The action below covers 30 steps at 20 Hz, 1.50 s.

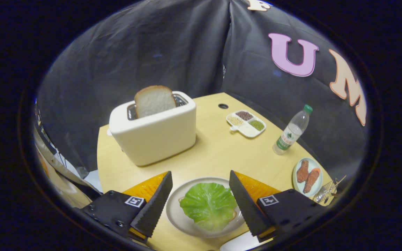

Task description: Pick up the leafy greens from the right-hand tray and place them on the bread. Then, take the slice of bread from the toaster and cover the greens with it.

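- While the gripper [201, 195] is hovering over the round plate [176, 218], its two fingers are standing wide apart and holding nothing.
- Leafy greens [209, 205] are lying on that plate, directly between the fingers and touching neither of them.
- A thin edge of bread [236, 213] is peeking out from under the greens on the side toward the right finger; the greens are hiding the remainder.
- Beyond the plate, the white toaster [154, 134] is standing on the yellow table [218, 153], well apart from the fingers.
- One slice of bread [154, 100] is sticking upright out of the toaster's slot, its lower part sitting hidden inside.
- Beyond the plate and to the toaster's right, a small divided dish [246, 123] is holding grains of several colours in four compartments.
- Right of that dish, a clear water bottle [291, 130] with a green cap is standing upright; its green label is too small to read.
- Right of the plate, a small pale plate [307, 177] is carrying two brown fried pieces.
- Just beyond that pale plate at the table's edge, a wire object [328, 190] is showing, too small and distorted to identify.
- A square marker is showing on each finger mount, bearing a blocky symbol and no readable words.
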Available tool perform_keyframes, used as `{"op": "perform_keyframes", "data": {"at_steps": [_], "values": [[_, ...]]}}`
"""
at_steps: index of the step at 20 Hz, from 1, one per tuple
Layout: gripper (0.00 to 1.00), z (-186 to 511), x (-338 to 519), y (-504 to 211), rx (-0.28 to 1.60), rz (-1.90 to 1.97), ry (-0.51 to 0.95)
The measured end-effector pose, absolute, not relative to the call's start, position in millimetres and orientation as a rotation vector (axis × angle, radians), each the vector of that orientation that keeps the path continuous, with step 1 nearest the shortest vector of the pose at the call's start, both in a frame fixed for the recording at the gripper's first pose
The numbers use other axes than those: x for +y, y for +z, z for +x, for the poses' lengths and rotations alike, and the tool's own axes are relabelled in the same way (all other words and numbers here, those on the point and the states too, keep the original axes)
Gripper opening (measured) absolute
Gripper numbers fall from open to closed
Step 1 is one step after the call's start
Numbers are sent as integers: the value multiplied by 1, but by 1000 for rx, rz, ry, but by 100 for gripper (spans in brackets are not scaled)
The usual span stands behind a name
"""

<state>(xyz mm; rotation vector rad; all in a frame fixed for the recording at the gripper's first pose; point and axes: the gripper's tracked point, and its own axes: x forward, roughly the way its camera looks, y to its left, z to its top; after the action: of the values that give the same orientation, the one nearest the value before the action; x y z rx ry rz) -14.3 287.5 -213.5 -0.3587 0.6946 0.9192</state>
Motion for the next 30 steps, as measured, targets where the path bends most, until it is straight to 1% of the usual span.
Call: {"op": "perform_keyframes", "data": {"at_steps": [5,15,25,30], "values": [[100,-15,328,-175,654,-337,934],[100,-12,392,-142,660,-332,961],[100,-16,448,-144,706,-329,985],[100,-16,469,-153,723,-326,970]]}}
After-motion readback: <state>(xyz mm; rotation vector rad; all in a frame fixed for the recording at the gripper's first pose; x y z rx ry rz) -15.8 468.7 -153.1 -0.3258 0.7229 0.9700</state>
